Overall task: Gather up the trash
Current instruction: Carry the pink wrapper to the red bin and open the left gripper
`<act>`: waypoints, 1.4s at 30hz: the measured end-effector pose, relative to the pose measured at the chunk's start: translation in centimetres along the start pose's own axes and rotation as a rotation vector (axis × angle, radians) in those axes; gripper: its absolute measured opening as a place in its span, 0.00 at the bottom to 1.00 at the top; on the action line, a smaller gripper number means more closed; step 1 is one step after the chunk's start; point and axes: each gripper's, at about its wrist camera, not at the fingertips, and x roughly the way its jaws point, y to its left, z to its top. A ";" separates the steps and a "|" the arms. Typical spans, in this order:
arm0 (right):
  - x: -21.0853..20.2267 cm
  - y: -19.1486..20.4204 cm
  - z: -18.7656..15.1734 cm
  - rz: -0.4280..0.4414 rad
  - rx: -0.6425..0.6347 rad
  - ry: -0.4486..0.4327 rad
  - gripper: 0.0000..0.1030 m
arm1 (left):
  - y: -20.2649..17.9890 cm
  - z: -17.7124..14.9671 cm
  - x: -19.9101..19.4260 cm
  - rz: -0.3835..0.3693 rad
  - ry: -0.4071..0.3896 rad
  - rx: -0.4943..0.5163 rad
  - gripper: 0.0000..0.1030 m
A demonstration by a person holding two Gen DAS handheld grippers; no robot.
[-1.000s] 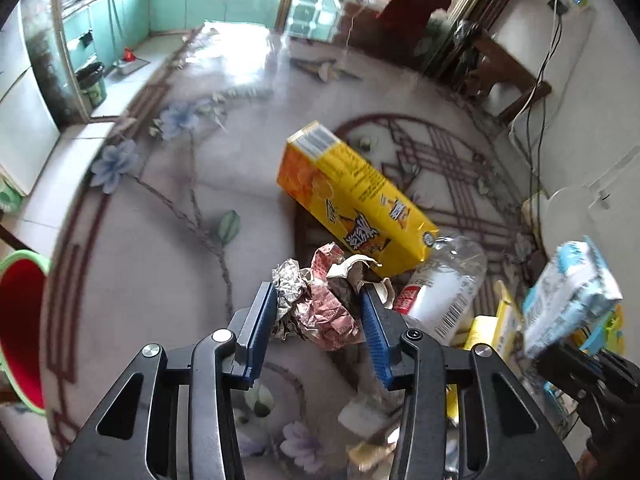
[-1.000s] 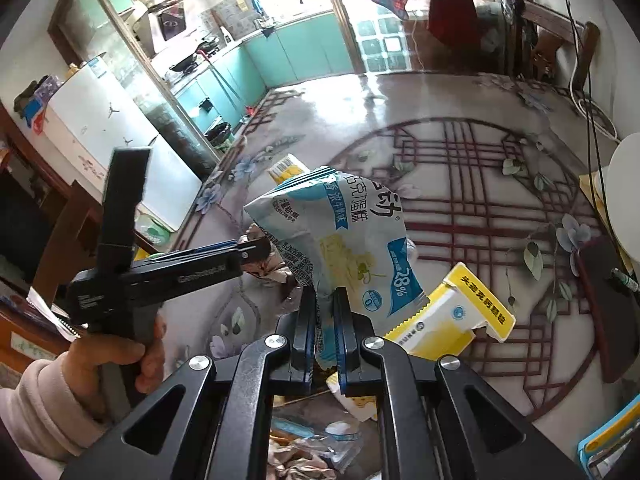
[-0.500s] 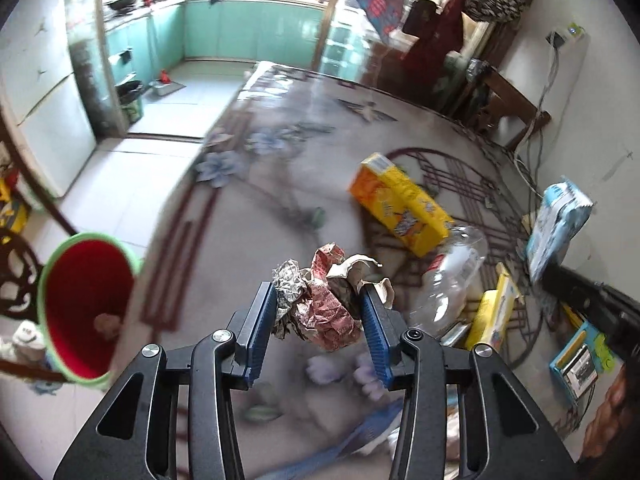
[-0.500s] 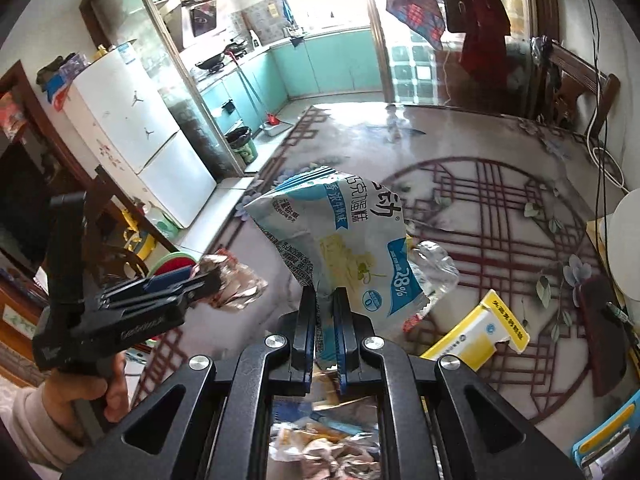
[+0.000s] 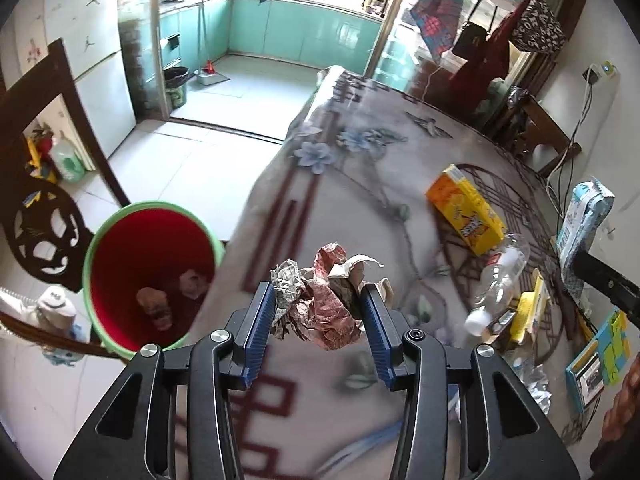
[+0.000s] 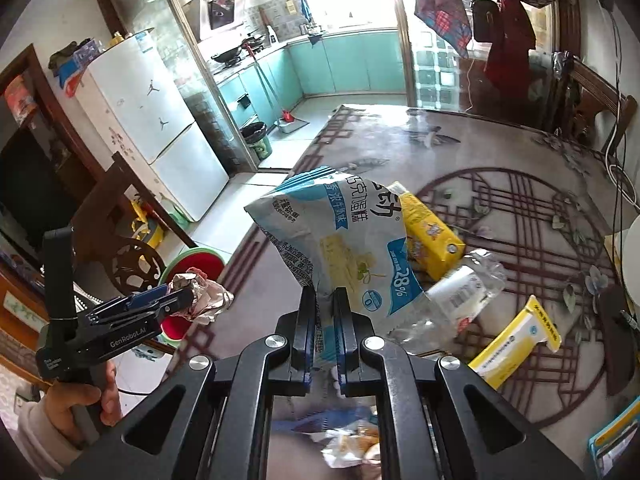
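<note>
Patterned in dark red lattice and pale flowers, the counter [image 5: 360, 184] fills most of both views, with a tiled floor and a teal kitchen beyond it. Nearest the left camera, the left claw [image 5: 320, 312] has its blue pads part-way closed on a crumpled wad of paper and foil wrappers [image 5: 324, 304], held in the air above the counter's near left edge. Just left of it and lower down, on the floor, stands a red bucket with a green rim [image 5: 90, 256], its mouth open upward; a few brownish scraps [image 5: 154, 306] lie at the bottom. In the right camera, the right claw [image 6: 324, 316] is pinched almost closed on the lower corner of a blue-and-white snack bag [image 6: 336, 240], which stands up from the grip with its long axis running up and leftward, printed face toward the camera. Past the bag, on the counter, a clear plastic bottle [image 6: 456, 292] lies on its side, its long axis running diagonally. Just beyond it and close beside it lies an orange-yellow carton [image 6: 432, 236], flat on its side. Right of the bottle lies a yellow-and-white box [image 6: 516, 340], also flat.
</note>
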 end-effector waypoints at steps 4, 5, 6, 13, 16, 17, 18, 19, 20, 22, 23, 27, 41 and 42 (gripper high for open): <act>0.7 1.5 -0.2 -0.003 0.006 0.012 0.07 | 2.1 0.0 0.0 0.004 0.007 -0.010 0.42; 0.9 1.9 -0.2 -0.002 0.007 0.017 0.07 | 2.6 0.0 -0.1 0.005 0.007 -0.010 0.42; 1.2 2.5 -0.3 -0.003 0.006 0.021 0.07 | 3.0 0.1 -0.2 0.006 0.006 -0.010 0.42; 2.7 6.5 0.1 0.008 -0.027 0.029 0.07 | 6.8 0.4 -0.5 0.012 0.014 -0.012 0.43; 3.4 8.5 0.4 0.012 -0.044 0.025 0.07 | 8.6 0.5 -0.7 0.023 0.013 -0.020 0.43; 3.7 9.2 0.4 0.014 -0.050 0.026 0.07 | 9.1 0.6 -0.7 0.027 0.011 -0.021 0.43; 4.0 9.8 0.5 0.015 -0.056 0.027 0.07 | 9.8 0.7 -0.7 0.032 0.011 -0.021 0.43; 4.4 10.6 0.6 0.019 -0.060 0.029 0.07 | 10.4 0.8 -0.7 0.035 0.012 -0.022 0.43; 4.8 11.3 0.7 0.022 -0.064 0.031 0.07 | 11.1 0.8 -0.7 0.038 0.013 -0.024 0.43; 5.6 12.5 0.8 0.032 -0.073 0.036 0.07 | 12.1 1.0 -0.6 0.044 0.016 -0.026 0.43; 6.0 13.1 0.9 0.037 -0.076 0.039 0.07 | 12.9 1.1 -0.5 0.049 0.017 -0.029 0.43; 8.4 16.0 1.3 0.066 -0.090 0.064 0.07 | 15.4 1.2 -0.3 0.061 0.031 -0.040 0.44; 16.0 23.7 1.5 0.124 -0.165 0.167 0.07 | 20.5 1.5 1.6 0.077 0.083 -0.053 0.44; 16.3 23.9 1.5 0.127 -0.167 0.173 0.07 | 20.7 1.6 1.7 0.077 0.085 -0.052 0.44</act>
